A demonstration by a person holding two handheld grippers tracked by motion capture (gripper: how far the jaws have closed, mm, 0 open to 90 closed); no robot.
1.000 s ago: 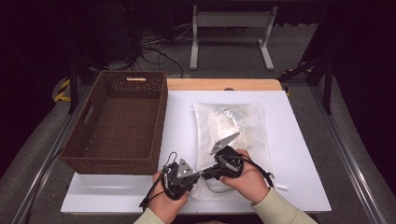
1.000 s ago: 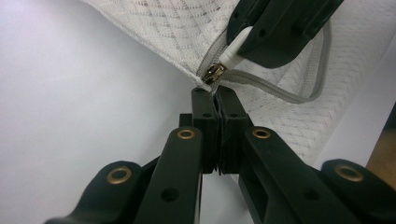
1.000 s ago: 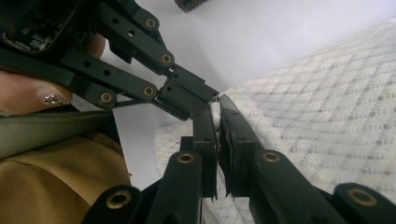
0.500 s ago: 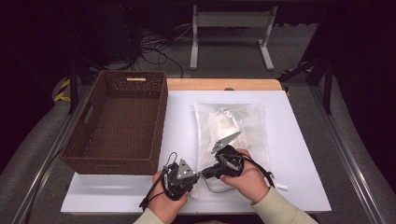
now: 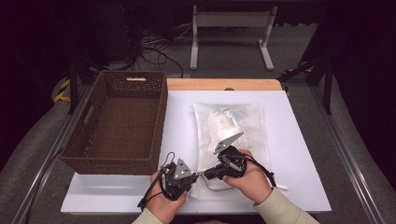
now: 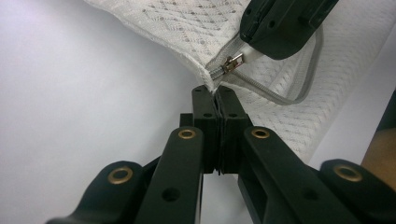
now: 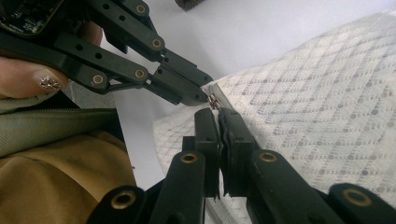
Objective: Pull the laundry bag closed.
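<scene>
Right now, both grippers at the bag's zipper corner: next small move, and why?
Probably draw the right gripper along the zipper away from the left gripper. The left one is shut on the corner of the white mesh bag, anchoring it, and the right one looks shut at the zipper slider next to that corner. The zipper appears closed, and the wicker basket waits alongside.

Looks like a lab or recording studio: white-topped desk (image 5: 299, 154) ringed by black curtains, loose cables (image 5: 159, 49) trailing over grey carpet, a white metal stand (image 5: 231, 32) and taped floor markings behind.
</scene>
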